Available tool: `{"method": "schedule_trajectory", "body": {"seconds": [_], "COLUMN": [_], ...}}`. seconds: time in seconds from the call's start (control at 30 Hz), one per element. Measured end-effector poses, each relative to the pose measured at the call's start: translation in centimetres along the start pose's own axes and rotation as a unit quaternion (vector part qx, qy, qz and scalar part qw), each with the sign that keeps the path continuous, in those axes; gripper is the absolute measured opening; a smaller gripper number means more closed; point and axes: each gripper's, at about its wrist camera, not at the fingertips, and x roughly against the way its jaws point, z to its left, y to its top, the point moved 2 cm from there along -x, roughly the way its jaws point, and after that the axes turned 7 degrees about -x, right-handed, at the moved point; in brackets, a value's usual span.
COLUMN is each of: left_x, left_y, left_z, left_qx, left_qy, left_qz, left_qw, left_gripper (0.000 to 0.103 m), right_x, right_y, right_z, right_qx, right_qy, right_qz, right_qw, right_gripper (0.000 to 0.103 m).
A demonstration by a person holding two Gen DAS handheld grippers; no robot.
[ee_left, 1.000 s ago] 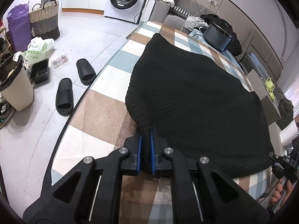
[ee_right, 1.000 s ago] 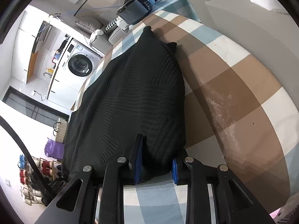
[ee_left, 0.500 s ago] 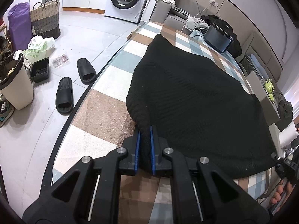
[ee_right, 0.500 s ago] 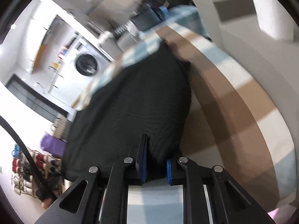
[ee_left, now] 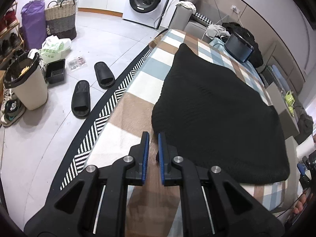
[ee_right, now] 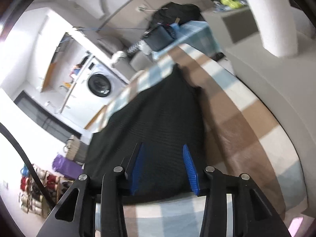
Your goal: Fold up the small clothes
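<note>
**Both grippers off the folded knit**

In my left view the left gripper point(ee_left: 152, 138) sat at lower centre, jaws narrow with only a slim gap and nothing between them; plaid cloth showed through the gap. Just beyond its tips, right of centre, lay the black knit point(ee_left: 217, 106) on the plaid cover point(ee_left: 128, 108), its near left corner beside the tips but clear of them. In my right view the right gripper point(ee_right: 163, 148) was at lower centre, jaws opening, the knit's near edge lying under and between the blue pads point(ee_right: 188, 165) without either pad pressing it. That frame was blurred, so I could not tell whether the left pad brushed the fabric.

I judged the knit soft, thick and limp, fairly light, with a ribbed surface that grips well. It would sag from any single hold, so I would take it at two corners of one edge, pinching all layers together.

Half a second earlier the left jaws were clamped on that near corner; now they were off it and drawn back. The right jaws had pinched the near edge then and were now spread around it. The knit's outline looked unchanged.

Farther off, slippers point(ee_left: 81, 100) lay on the floor at left and a washer point(ee_left: 147, 0) stood at the top.
</note>
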Motion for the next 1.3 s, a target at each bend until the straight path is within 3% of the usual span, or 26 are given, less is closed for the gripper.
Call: {"method": "schedule_trajectory", "body": {"seconds": [0.07, 0.13, 0.2, 0.27, 0.3, 0.47, 0.6, 0.7, 0.87, 0.93, 1.0, 1.07, 1.2, 1.3], "left_x": [0.9, 1.4, 1.7, 1.6, 1.5, -0.3, -2.3, -3.2, -5.2, -5.8, -6.4, -6.8, -5.3, -5.0], "left_y": [-0.6, -1.2, -2.1, -2.9, -3.2, -3.9, -3.7, -2.9, -1.3, -0.4, 0.2, 0.8, 1.6, 1.7], "left_z": [0.6, 0.8, 0.8, 0.9, 0.8, -0.5, -1.9, -2.9, -3.8, -3.8, -3.5, -3.7, -5.0, -5.6], "left_qx": [0.017, 0.036, 0.059, 0.086, 0.098, 0.105, 0.093, 0.086, 0.123, 0.14, 0.15, 0.142, 0.102, 0.075], "left_qy": [-0.023, -0.055, -0.092, -0.119, -0.129, -0.137, -0.11, -0.094, -0.082, -0.068, -0.048, -0.033, -0.019, -0.008], "left_qz": [0.0, 0.005, 0.005, 0.003, 0.002, 0.017, 0.029, 0.018, 0.0, -0.008, -0.017, -0.024, -0.059, -0.054], "left_qw": [0.9996, 0.9978, 0.994, 0.9891, 0.9868, 0.9849, 0.9891, 0.9917, 0.989, 0.9878, 0.9874, 0.989, 0.9929, 0.9957], "left_gripper": [0.008, 0.02, 0.043, 0.058, 0.059, 0.059, 0.059, 0.06, 0.06, 0.053, 0.028, 0.017, 0.014, 0.013], "right_x": [-0.2, -1.0, -2.1, -3.3, -3.7, -5.3, -5.3, -5.4, -6.1, -6.6, -7.4, -8.0, -8.7, -9.1], "right_y": [-0.1, -0.3, -0.6, -1.1, -1.3, -2.7, -3.4, -3.6, -3.9, -4.0, -4.1, -4.3, -4.4, -4.2], "right_z": [1.1, 2.1, 2.7, 3.3, 3.5, 4.8, 5.1, 4.7, 4.1, 4.1, 4.3, 4.4, 4.3, 4.2], "right_qx": [0.016, 0.031, 0.04, 0.043, 0.045, 0.06, 0.068, 0.058, 0.051, 0.052, 0.055, 0.058, 0.062, 0.06], "right_qy": [0.018, 0.032, 0.042, 0.05, 0.054, 0.071, 0.073, 0.076, 0.07, 0.066, 0.064, 0.064, 0.053, 0.051], "right_qz": [0.006, 0.015, 0.03, 0.049, 0.058, 0.088, 0.094, 0.095, 0.103, 0.11, 0.12, 0.126, 0.137, 0.139], "right_qw": [1.0, 0.999, 0.998, 0.997, 0.996, 0.992, 0.991, 0.991, 0.991, 0.99, 0.989, 0.988, 0.987, 0.987], "right_gripper": [0.054, 0.057, 0.057, 0.057, 0.057, 0.057, 0.057, 0.058, 0.059, 0.059, 0.059, 0.059, 0.059, 0.059]}}
